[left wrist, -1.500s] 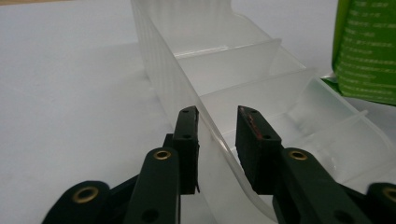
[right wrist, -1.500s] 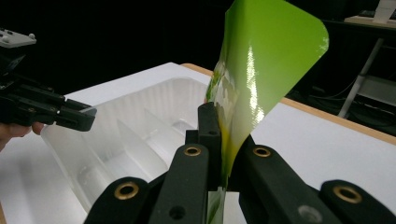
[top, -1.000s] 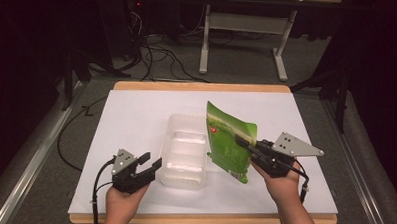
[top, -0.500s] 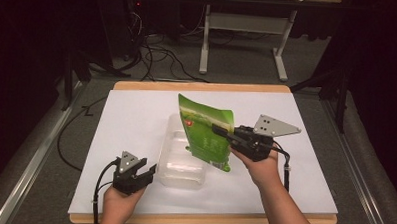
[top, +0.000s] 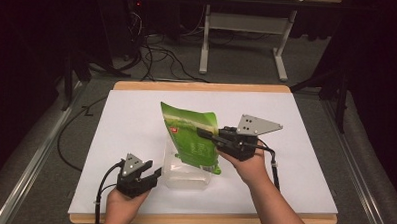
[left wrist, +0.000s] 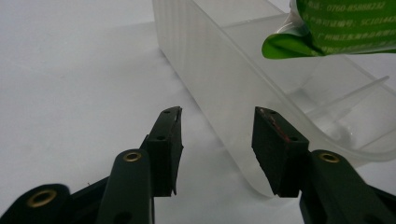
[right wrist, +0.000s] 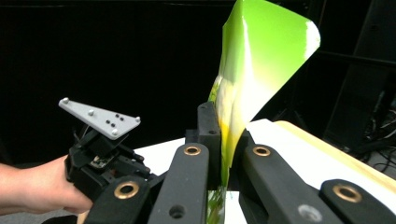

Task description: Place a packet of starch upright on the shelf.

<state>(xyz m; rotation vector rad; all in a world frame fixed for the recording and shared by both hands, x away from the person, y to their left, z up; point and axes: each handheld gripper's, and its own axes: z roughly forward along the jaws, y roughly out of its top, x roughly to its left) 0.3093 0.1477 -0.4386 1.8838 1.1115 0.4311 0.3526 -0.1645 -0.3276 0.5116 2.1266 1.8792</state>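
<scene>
Green bag [top: 193,139] is pinched tight in the right gripper [top: 205,134], hanging over the clear tub [top: 184,176], prob not touching it. Left gripper [top: 154,173], jaws wide w/ nothing in them, sits just left of the tub's near corner.

Between our right tongs [top: 209,136] we see a glossy green pouch [top: 190,136], paler green with a white band and a small red mark near its top. Just beyond our black left tongs [top: 153,170] sits a clear, frosted plastic container [top: 184,174]. The tabletop [top: 136,120] is white, edged in light wood.
</scene>
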